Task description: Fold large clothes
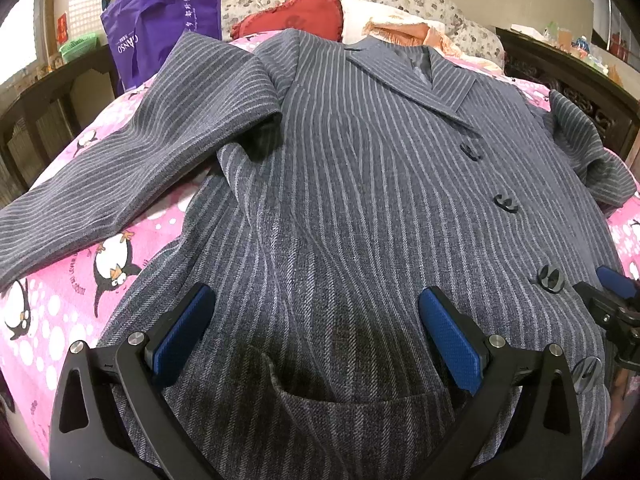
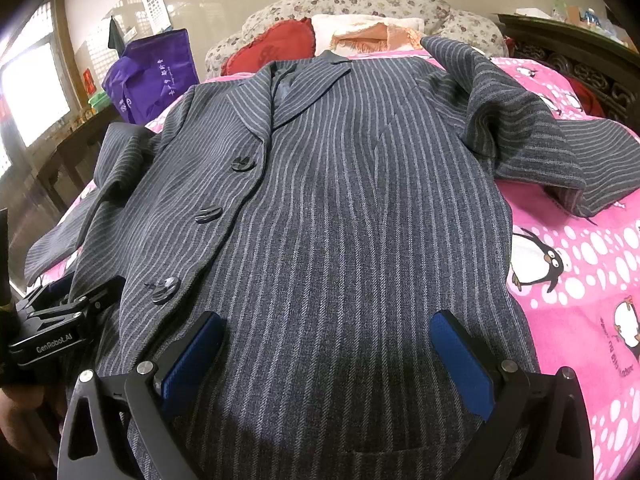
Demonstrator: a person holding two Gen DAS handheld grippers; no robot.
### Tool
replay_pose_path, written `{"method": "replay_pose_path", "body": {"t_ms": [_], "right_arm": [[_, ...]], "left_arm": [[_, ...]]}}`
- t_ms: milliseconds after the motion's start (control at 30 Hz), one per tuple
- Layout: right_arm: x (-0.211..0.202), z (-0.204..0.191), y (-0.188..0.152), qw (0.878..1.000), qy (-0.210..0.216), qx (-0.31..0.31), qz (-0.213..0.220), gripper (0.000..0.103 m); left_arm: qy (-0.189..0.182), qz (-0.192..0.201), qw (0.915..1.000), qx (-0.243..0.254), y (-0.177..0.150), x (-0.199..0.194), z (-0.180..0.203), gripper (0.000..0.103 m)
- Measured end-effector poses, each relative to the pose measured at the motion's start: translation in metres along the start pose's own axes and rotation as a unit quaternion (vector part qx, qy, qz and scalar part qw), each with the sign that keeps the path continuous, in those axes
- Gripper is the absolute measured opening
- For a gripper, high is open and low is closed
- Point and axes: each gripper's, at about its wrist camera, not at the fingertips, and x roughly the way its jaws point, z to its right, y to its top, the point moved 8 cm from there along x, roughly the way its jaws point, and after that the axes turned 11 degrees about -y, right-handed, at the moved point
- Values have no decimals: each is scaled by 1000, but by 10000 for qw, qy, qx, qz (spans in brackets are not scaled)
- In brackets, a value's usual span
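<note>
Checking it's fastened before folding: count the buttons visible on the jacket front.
4. Top, second, third run down the front edge; a fourth near the hem by the left claw. Others may be hidden.

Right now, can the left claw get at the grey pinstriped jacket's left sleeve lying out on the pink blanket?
Probably yes: the left claw is open over the jacket's hem, and the sleeve lies flat on the penguin blanket with nothing on it.

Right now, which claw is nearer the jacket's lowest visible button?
Right. The right claw sits just beside the button, its tip showing next to it in the left view. The left claw hovers over the pocket, farther off.
</note>
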Motion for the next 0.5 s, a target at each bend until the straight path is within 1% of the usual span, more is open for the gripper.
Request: {"method": "replay_pose_path", "body": {"t_ms": [100,233,300,367,433,500], "right_arm": [[-2,1,0,10000,35,36,32,103],[-1,-1,-1,10000,-80,-40,35,103],[-2,-1,-1,9999,-107,-53,58,103],[-2,0,-1,9999,-78,-30,79,103],[-3,0,-2,9999,-36,5,106,103],[-3,1,-2,9999,-8,31,120,103]], "left_arm": [[-9,14,10000,-12,0,0,0,103],[17,67,10000,7,-1,-3,1,103],[-54,131,9999,-17,0,-9,0,103],[-227,337,9991,-100,2,-25,-4,103],[-343,621,9971,-289,8,-48,-18,103],[-378,992,9928,-550,13,-74,-46,103]]}}
